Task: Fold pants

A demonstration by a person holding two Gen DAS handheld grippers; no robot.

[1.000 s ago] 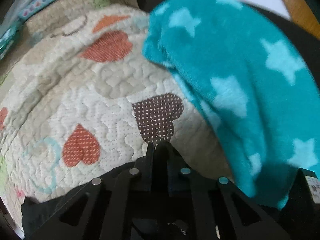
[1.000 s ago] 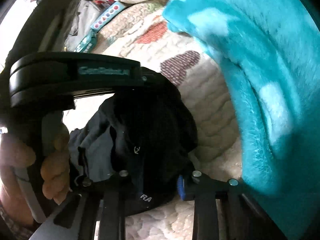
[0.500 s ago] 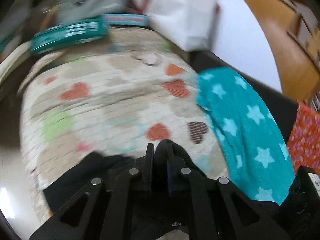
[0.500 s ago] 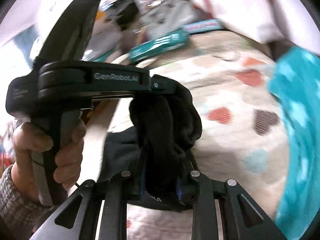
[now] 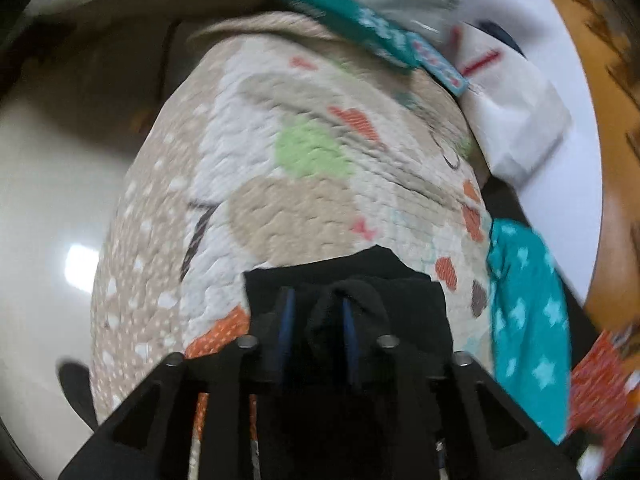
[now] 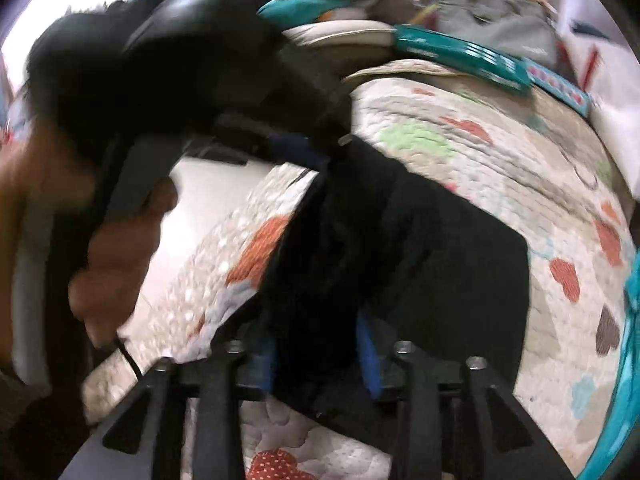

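The black pants point(image 6: 432, 248) hang over a quilted mat point(image 6: 500, 168) printed with hearts. My right gripper point(image 6: 318, 354) is shut on a bunched fold of the pants near its blue pads. My left gripper point(image 5: 316, 320) is shut on another bunch of the black pants point(image 5: 404, 300), and it shows in the right wrist view point(image 6: 304, 148) at the fabric's upper edge, held by a hand point(image 6: 120, 240). The cloth stretches between the two grippers. Both views are blurred by motion.
A teal blanket with stars point(image 5: 528, 320) lies at the mat's right side, and shows in the right wrist view point(image 6: 628, 360). A teal box point(image 5: 372, 28), a white bag point(image 5: 516, 112) and grey clutter point(image 6: 496, 24) sit beyond the mat. Pale floor point(image 5: 48, 220) is to the left.
Both grippers have swung away from the teal blanket toward the middle of the mat, carrying the black pants. The pants now spread out between them instead of hanging bunched.
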